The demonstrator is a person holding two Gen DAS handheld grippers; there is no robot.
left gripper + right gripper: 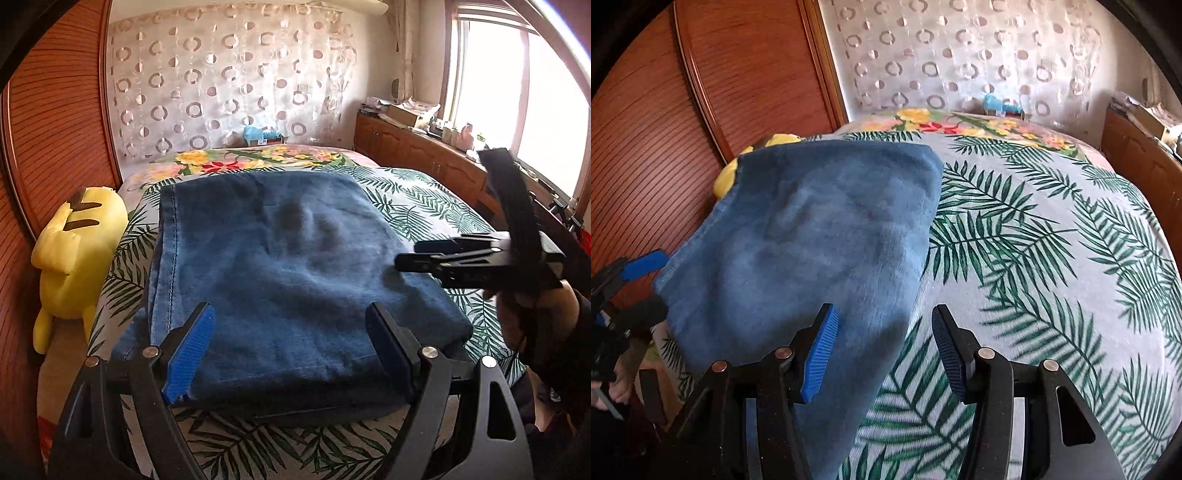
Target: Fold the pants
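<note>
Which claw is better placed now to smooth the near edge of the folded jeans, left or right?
Probably left. The left claw stands open over the jeans, astride their near edge. The right claw is open at their side edge, partly over the bedspread.

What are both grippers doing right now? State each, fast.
Left gripper: open, holding nothing, above the folded jeans.
Right gripper: open, holding nothing, over the jeans' edge.
</note>
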